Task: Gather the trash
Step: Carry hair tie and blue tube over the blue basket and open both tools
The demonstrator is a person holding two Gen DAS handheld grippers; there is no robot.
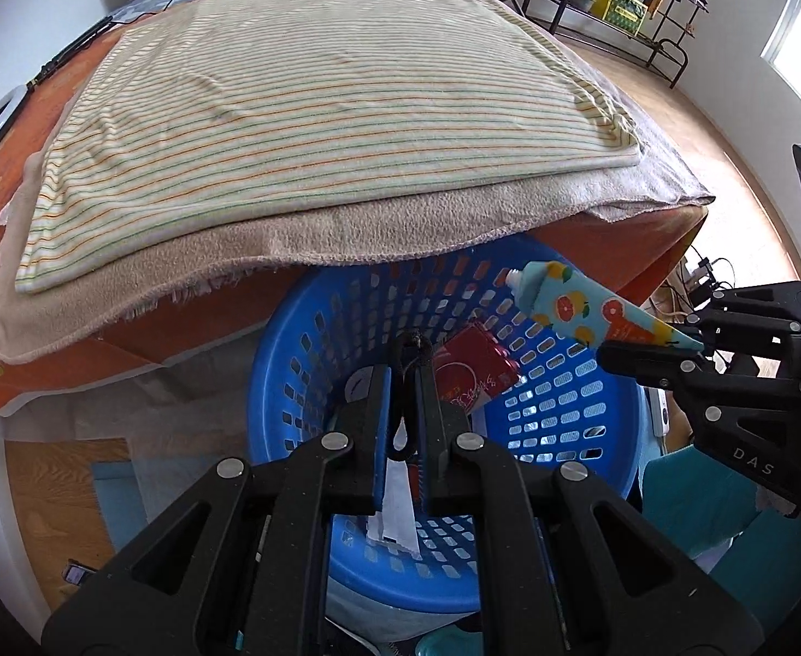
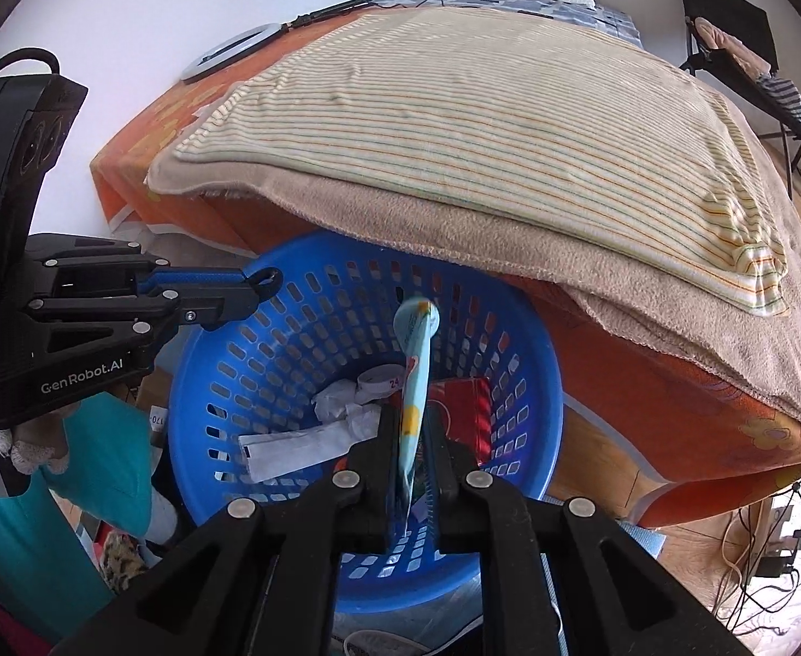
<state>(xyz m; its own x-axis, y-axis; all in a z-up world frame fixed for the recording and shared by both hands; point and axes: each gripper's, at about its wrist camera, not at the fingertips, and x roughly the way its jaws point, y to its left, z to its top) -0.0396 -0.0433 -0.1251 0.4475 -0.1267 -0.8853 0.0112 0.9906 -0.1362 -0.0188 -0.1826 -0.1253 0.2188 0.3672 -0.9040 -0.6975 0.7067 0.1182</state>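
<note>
Striped cream blanket (image 1: pixel 313 109) lying folded over a beige fleece layer (image 2: pixel 455 218), covering the orange-clothed table (image 2: pixel 646 339). Sitting below the table edge, blue perforated basket (image 1: pixel 575 399), holding a red carton (image 2: pixel 469 410), crumpled white paper (image 2: pixel 313 437) and a tape roll (image 2: pixel 378 380). Hanging above the basket, right gripper (image 2: pixel 412 440), pinching the flat end of a fruit-patterned tube (image 1: pixel 581 306), cap end pointing toward the table. Hovering over the basket's near side, left gripper (image 1: pixel 403 399), jaws nearly pressed together, gripping a small black loop (image 2: pixel 264 277).
</note>
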